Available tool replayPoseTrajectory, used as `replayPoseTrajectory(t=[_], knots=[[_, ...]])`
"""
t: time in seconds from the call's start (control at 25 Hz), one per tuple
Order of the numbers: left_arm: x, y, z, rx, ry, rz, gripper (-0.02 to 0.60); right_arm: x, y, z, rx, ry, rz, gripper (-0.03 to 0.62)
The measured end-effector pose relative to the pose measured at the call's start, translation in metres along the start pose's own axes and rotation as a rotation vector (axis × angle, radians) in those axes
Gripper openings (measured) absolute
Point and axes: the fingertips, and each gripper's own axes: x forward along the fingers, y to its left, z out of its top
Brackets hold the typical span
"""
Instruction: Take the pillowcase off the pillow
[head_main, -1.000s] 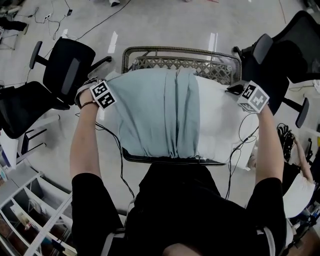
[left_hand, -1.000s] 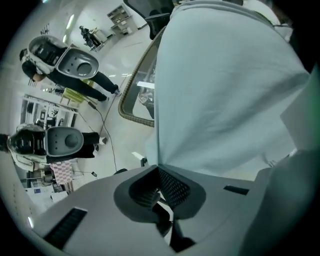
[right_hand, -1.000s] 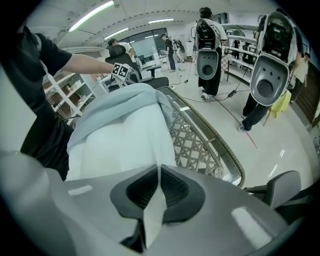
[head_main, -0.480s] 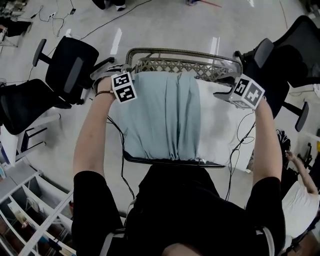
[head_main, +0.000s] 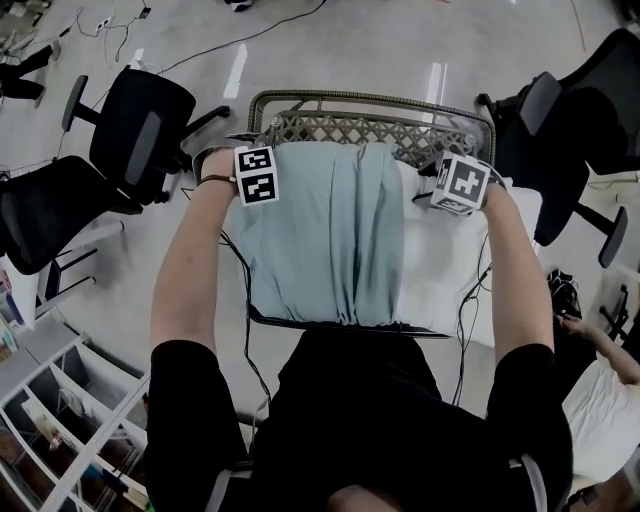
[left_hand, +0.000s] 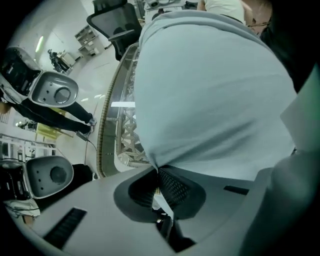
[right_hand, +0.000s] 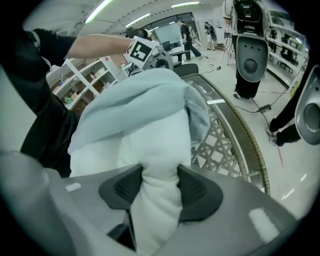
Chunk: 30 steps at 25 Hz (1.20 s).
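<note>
From the head view, cubes & hands cover both sets of jaws: left gripper (left_hand: 159, 172), and right gripper (right_hand: 160, 186), whose jaws have just been opening w/ the pillow (head_main: 440, 270) bunched between them. The pillowcase (head_main: 320, 230) hides the rest of the pillow. Table (head_main: 370, 100) is mostly buried. RH chair (head_main: 590, 100) & a 2nd person (head_main: 605, 385) are cut by the frame edge.

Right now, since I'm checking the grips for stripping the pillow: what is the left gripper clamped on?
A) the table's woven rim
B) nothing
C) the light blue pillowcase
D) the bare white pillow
C: in the left gripper view, the left gripper has its jaws closed together on a pinched fold of the light blue pillowcase.
</note>
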Motion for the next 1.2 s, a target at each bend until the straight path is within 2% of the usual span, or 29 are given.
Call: replayPoseTrajectory(t=[0.08,0.2,0.28,0.36,0.4,0.48,0.6,0.64,0.68,0.8,0.84,0.88,0.96,1.08,1.2], knots=[[-0.002,-0.001,-0.012,0.012,0.013,0.023,0.006,-0.011,0.001,-0.003,0.044,-0.052,0.017,0.196],[-0.01,-0.009,-0.029,0.004,0.005,0.037,0.006,-0.025,0.007,-0.004,0.09,-0.124,0.045,0.168],[-0.018,-0.014,-0.037,-0.055,0.002,0.03,0.006,-0.027,0.01,0.0,0.078,-0.119,0.033,0.166],[-0.034,-0.011,-0.029,-0.159,-0.033,0.032,0.006,-0.027,0.012,0.003,0.036,-0.079,-0.005,0.172],[-0.046,-0.005,-0.018,-0.223,-0.082,0.041,0.009,-0.028,0.013,0.004,0.016,-0.059,-0.028,0.179],[-0.078,0.011,0.019,-0.357,-0.255,0.052,0.042,-0.029,0.014,0.006,-0.008,-0.032,-0.063,0.189],[-0.126,0.028,0.095,-0.533,-0.554,-0.018,0.107,-0.032,0.017,0.01,-0.021,-0.011,-0.096,0.191],[-0.133,0.03,0.117,-0.581,-0.609,-0.047,0.122,-0.034,0.018,0.01,-0.025,-0.008,-0.106,0.19],[-0.133,0.029,0.135,-0.62,-0.628,-0.069,0.135,-0.036,0.02,0.011,-0.029,-0.008,-0.116,0.187],[-0.118,0.015,0.158,-0.685,-0.54,-0.09,0.163,-0.046,0.031,0.016,-0.046,-0.026,-0.138,0.172],[-0.116,0.009,0.16,-0.701,-0.507,-0.094,0.144,-0.049,0.035,0.017,-0.049,-0.034,-0.143,0.169],[-0.115,0.003,0.161,-0.705,-0.48,-0.098,0.096,-0.051,0.039,0.018,-0.05,-0.042,-0.147,0.167],[-0.115,-0.006,0.158,-0.654,-0.413,-0.082,0.023,-0.054,0.043,0.018,-0.047,-0.048,-0.153,0.16],[-0.113,-0.01,0.133,-0.535,-0.284,-0.02,0.011,-0.056,0.045,0.013,-0.032,-0.054,-0.163,0.147],[-0.114,-0.018,0.097,-0.521,-0.22,0.006,0.011,-0.061,0.044,0.01,-0.007,-0.096,-0.174,0.138]])
